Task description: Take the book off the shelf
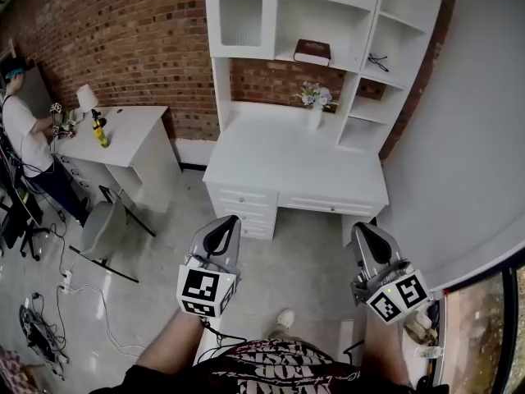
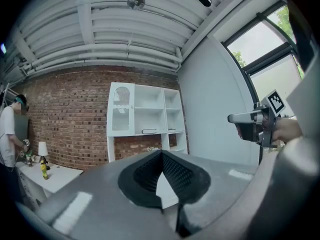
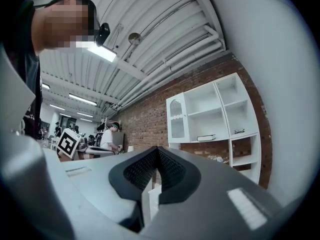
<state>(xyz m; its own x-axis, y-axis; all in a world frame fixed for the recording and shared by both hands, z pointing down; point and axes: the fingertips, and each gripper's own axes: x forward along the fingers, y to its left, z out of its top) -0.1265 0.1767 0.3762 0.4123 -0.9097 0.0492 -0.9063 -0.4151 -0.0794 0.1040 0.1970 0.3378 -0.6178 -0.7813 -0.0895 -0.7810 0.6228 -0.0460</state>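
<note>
A dark book [image 1: 312, 52] lies flat on a middle shelf of the white shelf unit [image 1: 246, 80] against the brick wall. It also shows small in the left gripper view, book [image 2: 149, 131], and in the right gripper view, book [image 3: 206, 138]. My left gripper [image 1: 221, 230] and right gripper [image 1: 367, 236] are held low and side by side, well short of the desk front and far from the book. Both have their jaws shut together with nothing between them, as seen at the left gripper [image 2: 161, 154] and the right gripper [image 3: 157, 150].
A vase of flowers [image 1: 316, 101] stands on the unit's desk top [image 1: 271, 162], and glasses [image 1: 378, 60] lie on a right-hand shelf. At left are a second white desk [image 1: 131, 130], a person [image 1: 20, 130], a grey chair [image 1: 102, 228] and floor cables [image 1: 49, 318]. A white wall [image 1: 467, 138] closes the right.
</note>
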